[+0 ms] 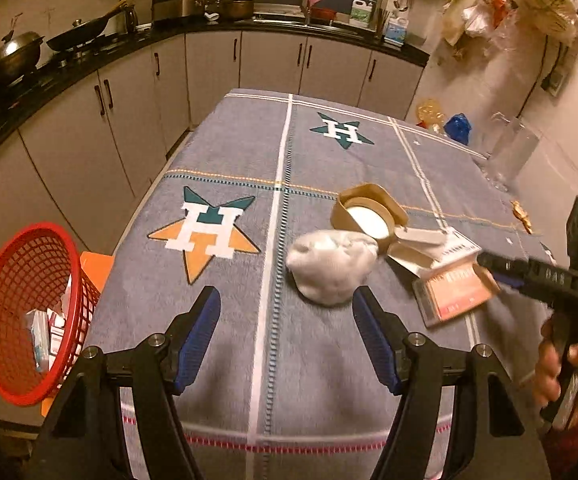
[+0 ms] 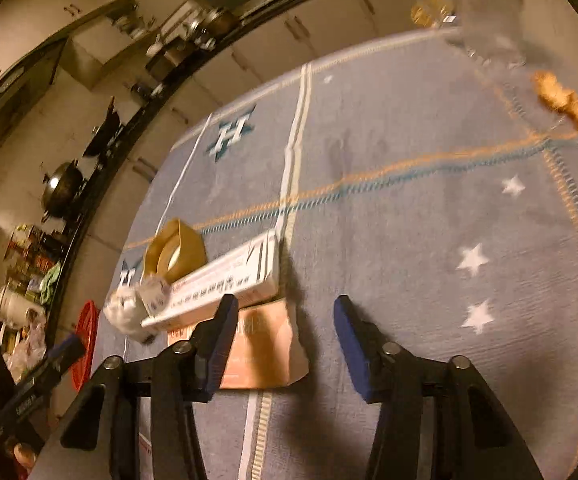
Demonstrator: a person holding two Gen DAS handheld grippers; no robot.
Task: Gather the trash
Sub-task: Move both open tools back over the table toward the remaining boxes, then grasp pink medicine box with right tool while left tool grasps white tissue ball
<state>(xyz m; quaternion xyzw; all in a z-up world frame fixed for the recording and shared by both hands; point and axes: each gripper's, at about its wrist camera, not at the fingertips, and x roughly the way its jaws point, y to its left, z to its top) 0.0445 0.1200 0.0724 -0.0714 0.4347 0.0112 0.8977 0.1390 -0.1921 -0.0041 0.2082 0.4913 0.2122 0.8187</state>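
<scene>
Left wrist: grey star-patterned tablecloth [image 1: 217, 320], kitchen cabinets [image 1: 129, 120] behind.

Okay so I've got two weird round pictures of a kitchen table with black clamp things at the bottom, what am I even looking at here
No robot here: a person holds a handheld clamp tool in each hand, each carrying a fisheye camera that looks along its jaws. One picture comes from the left gripper, the other from the right gripper. Both stand open and hold nothing.

On the grey tablecloth lie a crumpled white tissue, a brown tape roll, a white carton and an orange box. The right gripper's tip is at the orange box. A red basket beside the table already holds some trash.
</scene>
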